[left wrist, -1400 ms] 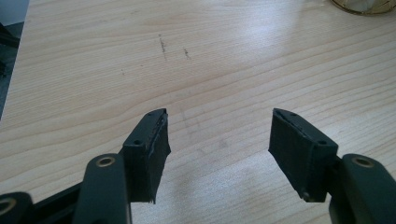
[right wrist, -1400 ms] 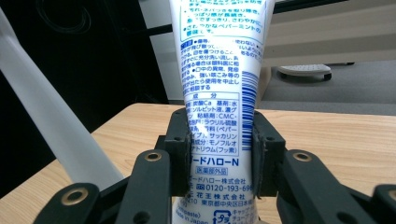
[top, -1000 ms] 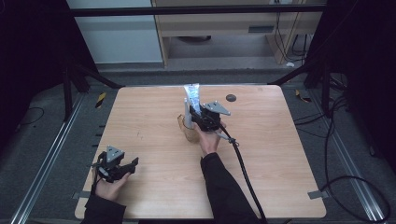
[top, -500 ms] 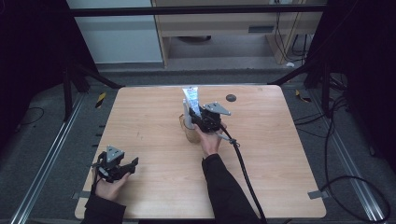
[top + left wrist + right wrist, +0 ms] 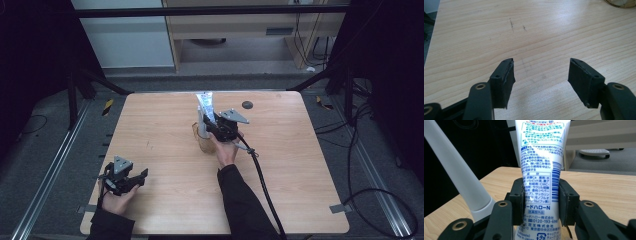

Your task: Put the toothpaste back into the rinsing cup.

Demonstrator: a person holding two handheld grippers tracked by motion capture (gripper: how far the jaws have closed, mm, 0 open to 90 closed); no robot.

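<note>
A white toothpaste tube (image 5: 540, 162) with blue print stands upright, clamped between the two jaws of my right gripper (image 5: 541, 200). From above, the tube (image 5: 205, 107) rises over a clear amber cup (image 5: 201, 140) near the table's middle, with my right gripper (image 5: 214, 127) shut on it just above the cup. A white handle (image 5: 456, 172) leans beside the tube; I cannot tell what it is. My left gripper (image 5: 131, 181) rests low at the table's front left, and its jaws (image 5: 541, 75) stand wide apart over bare wood.
The wooden table (image 5: 300, 165) has a small dark round hole (image 5: 246, 104) at the back right. The cup's rim (image 5: 621, 3) shows at the far corner of the left gripper view. A black cable (image 5: 262, 185) trails from my right gripper toward the front edge.
</note>
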